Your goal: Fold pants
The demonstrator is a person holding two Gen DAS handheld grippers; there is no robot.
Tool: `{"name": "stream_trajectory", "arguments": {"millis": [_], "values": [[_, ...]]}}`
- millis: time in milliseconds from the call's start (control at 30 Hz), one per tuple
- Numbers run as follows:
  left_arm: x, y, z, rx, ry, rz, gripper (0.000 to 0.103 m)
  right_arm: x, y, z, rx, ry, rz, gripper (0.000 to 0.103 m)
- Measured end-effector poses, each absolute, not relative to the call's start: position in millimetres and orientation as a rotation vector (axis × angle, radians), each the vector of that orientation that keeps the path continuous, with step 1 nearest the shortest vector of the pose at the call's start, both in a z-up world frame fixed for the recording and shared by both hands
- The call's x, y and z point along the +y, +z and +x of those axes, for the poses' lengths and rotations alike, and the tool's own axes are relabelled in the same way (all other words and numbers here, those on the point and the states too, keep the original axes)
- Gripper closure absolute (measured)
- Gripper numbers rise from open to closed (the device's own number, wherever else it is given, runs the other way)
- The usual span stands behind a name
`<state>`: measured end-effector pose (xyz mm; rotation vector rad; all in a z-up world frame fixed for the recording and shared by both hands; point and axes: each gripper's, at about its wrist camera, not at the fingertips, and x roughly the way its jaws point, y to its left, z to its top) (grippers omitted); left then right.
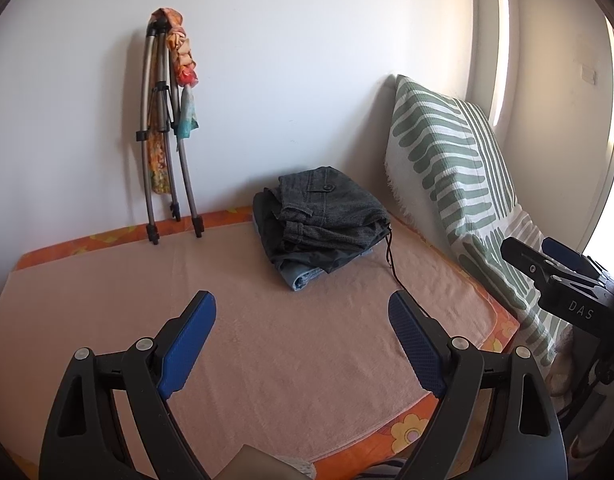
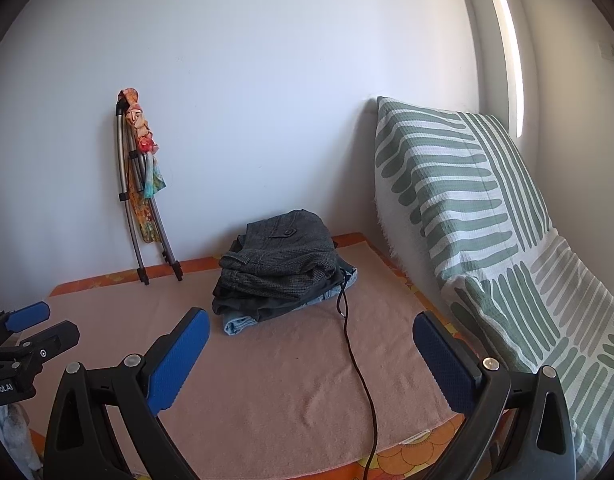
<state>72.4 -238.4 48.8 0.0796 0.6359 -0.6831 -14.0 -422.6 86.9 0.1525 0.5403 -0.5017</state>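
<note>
Both grippers (image 1: 303,312) (image 2: 311,330) spread empty, black cord (image 2: 359,368) across pink towel (image 1: 267,352), folded pants (image 1: 323,216) beyond

My two wrist views sit side by side, low over the bed (image 1: 107,280), both facing the folded pants stack (image 1: 323,224) near the wall (image 2: 267,100)

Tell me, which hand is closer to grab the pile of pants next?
Probably the right gripper. In its view the pile of pants sits nearly straight ahead of its open fingers; from the left gripper the pile also lies ahead, slightly to the right. Both are open and empty, so the difference is small.
</note>
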Motion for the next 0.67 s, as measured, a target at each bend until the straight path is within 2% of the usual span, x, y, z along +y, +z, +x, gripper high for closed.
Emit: {"name": "stream_trajectory", "arguments": {"millis": [667], "values": [[-238.3, 50.1, 72.6, 0.622, -0.686, 0.080, 0.015, -424.7, 80.6, -11.8, 0.551, -0.496, 0.165, 0.000]]}}
